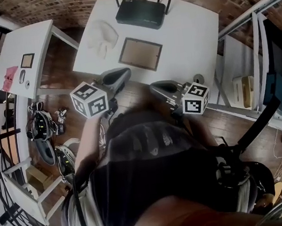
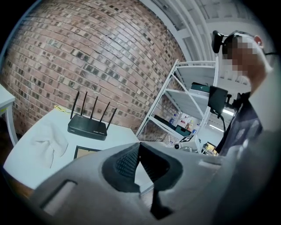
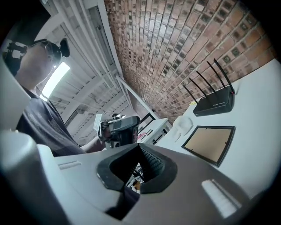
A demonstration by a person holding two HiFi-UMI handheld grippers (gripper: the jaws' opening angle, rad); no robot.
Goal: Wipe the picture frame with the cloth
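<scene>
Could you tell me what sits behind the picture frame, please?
A black router stands behind the picture frame, apart from it. Whatever lies under the frame is hidden.

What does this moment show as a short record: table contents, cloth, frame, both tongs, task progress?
surface: white table
cloth: white cloth, crumpled, lying left of the frame, nothing touching it
frame: picture frame, flat on the table
other: black router at the table's back
left: left tongs shut, empty, by the table's near edge
right: right tongs shut, empty, by the near edge
progress: cloth not yet picked up, wiping not started
</scene>
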